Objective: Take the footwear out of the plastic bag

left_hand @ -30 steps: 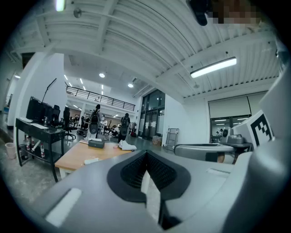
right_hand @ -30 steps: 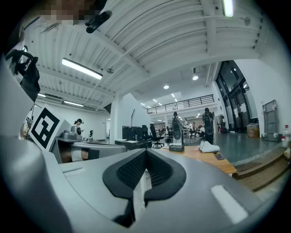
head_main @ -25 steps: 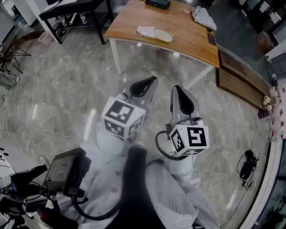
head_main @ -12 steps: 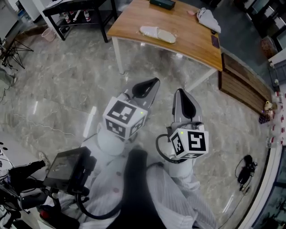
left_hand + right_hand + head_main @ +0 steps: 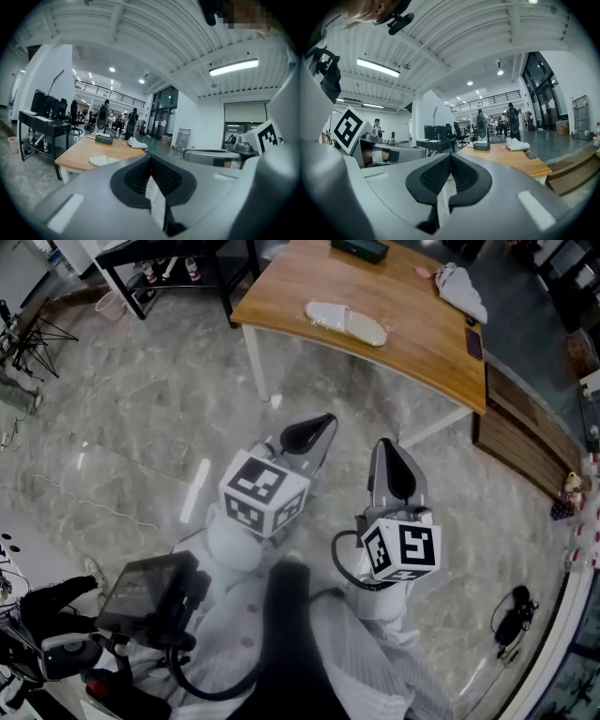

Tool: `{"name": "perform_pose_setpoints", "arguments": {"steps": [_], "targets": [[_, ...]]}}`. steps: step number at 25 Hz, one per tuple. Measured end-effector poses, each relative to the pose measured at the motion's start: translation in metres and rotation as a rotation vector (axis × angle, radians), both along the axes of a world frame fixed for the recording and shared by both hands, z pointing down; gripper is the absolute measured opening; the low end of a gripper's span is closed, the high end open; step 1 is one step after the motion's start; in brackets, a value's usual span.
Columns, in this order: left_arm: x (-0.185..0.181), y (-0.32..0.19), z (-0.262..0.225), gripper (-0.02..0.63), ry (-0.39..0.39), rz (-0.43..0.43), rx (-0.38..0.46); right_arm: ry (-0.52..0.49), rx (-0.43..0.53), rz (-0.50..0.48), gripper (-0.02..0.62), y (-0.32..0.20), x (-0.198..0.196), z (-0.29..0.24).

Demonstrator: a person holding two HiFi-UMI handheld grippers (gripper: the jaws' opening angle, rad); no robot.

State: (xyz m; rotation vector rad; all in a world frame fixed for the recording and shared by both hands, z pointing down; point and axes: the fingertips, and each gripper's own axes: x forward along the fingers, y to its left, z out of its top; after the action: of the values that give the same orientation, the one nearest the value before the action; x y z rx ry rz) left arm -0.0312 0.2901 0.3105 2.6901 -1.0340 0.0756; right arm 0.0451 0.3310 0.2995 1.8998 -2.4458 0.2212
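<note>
A clear plastic bag with pale footwear inside lies on the wooden table at the top of the head view. It also shows in the left gripper view, where the bag sits near the table's front edge. My left gripper and right gripper hang side by side over the floor, well short of the table. Both are shut with nothing between the pads. In their own views the left gripper and the right gripper point toward the table.
On the table are a dark box, a crumpled white item and a dark flat thing. A black desk stands at far left and low wooden steps at the right. People stand far behind the table.
Both grippers have moved together toward the table and a little lower. The table now sits nearer and further right in the head view. Both pairs of jaws stayed shut.
</note>
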Motion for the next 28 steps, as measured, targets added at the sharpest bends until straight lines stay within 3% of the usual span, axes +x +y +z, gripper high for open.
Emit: {"name": "perform_pose_setpoints", "arguments": {"steps": [9, 15, 22, 28], "targets": [[0.007, -0.16, 0.009, 0.002, -0.022, 0.023, -0.004, 0.014, -0.015, 0.035, 0.014, -0.165, 0.014, 0.011], [0.002, -0.243, 0.033, 0.002, -0.029, 0.042, -0.075, 0.011, -0.052, 0.063, 0.014, -0.249, 0.019, 0.026], [0.014, -0.34, 0.068, 0.002, -0.021, 0.046, -0.187, 0.015, -0.165, 0.05, 0.014, -0.339, 0.058, 0.064], [0.037, -0.432, 0.115, 0.002, -0.012, 0.061, -0.355, -0.037, -0.387, -0.015, 0.015, -0.411, 0.119, 0.131]]}}
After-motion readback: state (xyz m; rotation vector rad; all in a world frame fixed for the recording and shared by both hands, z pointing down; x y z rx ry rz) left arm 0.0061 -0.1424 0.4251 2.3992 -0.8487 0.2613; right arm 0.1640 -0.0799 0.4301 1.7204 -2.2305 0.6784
